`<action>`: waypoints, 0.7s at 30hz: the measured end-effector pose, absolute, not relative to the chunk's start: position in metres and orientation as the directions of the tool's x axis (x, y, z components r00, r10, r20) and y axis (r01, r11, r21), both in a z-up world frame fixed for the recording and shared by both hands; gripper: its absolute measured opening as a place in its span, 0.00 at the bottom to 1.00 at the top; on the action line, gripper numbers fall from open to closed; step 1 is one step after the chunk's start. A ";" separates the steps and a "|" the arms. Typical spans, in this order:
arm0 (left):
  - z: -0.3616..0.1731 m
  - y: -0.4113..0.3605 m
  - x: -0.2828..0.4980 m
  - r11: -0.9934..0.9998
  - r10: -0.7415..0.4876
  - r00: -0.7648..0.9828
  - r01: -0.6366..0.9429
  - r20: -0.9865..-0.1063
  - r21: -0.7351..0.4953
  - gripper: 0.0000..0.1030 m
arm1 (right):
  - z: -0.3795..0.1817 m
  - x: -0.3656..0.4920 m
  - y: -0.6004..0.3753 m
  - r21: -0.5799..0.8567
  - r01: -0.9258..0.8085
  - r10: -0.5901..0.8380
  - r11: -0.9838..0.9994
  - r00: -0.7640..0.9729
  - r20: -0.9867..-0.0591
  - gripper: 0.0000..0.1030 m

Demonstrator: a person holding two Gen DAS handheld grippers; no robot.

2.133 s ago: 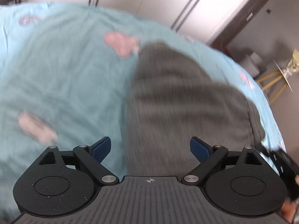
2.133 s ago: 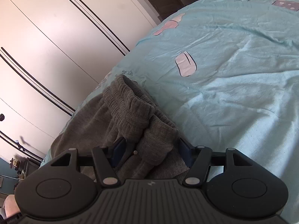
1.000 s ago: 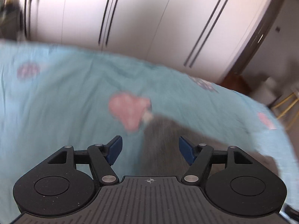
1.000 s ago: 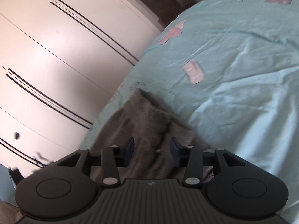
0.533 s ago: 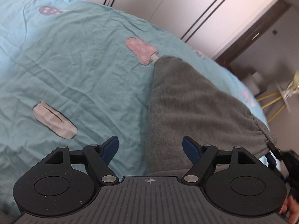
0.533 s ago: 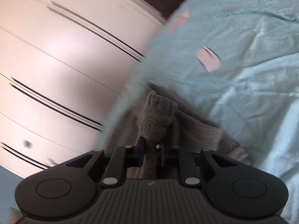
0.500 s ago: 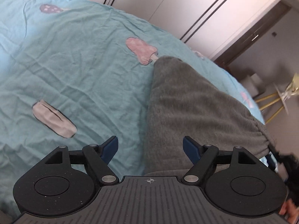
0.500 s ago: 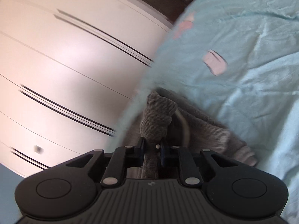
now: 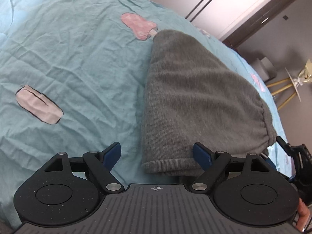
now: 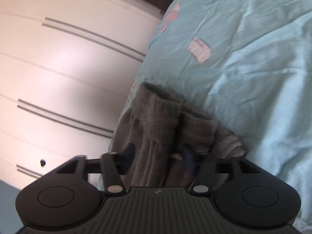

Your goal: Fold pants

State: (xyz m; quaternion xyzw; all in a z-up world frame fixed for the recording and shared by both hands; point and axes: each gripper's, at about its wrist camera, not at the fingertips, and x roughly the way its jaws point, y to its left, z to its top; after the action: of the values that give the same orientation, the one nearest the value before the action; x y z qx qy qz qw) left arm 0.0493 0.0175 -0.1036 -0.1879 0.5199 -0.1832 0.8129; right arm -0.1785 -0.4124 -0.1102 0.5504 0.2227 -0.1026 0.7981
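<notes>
Your left tongs (image 9: 157,154) are hanging wide apart over the hem of the grey sweatpants (image 9: 197,97) lying on the bed (image 9: 78,58); your right tongs (image 10: 159,156) have just been opening, cloth loose between them.

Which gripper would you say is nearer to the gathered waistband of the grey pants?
Right. The right gripper has the bunched waistband between its just-opened jaws. The left gripper hovers open over the ribbed cuff, at the opposite end of the pants.
</notes>
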 end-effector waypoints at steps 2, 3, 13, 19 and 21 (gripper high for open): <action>-0.105 0.019 0.052 0.859 -0.496 0.389 0.093 -0.776 -0.503 0.85 | -0.101 -0.180 -0.411 0.811 0.413 0.052 0.413 0.879 -0.474 0.61; -0.106 0.019 0.054 0.862 -0.491 0.386 0.085 -0.781 -0.500 0.85 | -0.100 -0.178 -0.410 0.809 0.409 0.051 0.421 0.880 -0.472 0.61; -0.105 0.014 0.088 0.827 -0.556 0.354 0.148 -0.752 -0.542 0.90 | -0.104 -0.186 -0.417 0.875 0.350 0.093 0.335 0.912 -0.400 0.15; -0.120 0.000 0.131 0.825 -0.565 0.313 0.224 -0.763 -0.519 0.89 | -0.102 -0.172 -0.440 0.760 0.328 0.257 0.561 0.804 -0.536 0.31; -0.122 -0.006 0.141 0.793 -0.608 0.285 0.262 -0.741 -0.550 0.90 | -0.084 -0.168 -0.455 0.755 0.279 0.285 0.593 0.805 -0.521 0.93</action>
State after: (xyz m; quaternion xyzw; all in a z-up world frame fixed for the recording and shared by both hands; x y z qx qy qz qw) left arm 0.1411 -0.0056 -0.1224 -0.1633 0.5297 -0.2773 0.7848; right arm -0.1684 -0.4554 -0.0835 0.4511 0.3122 0.0017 0.8361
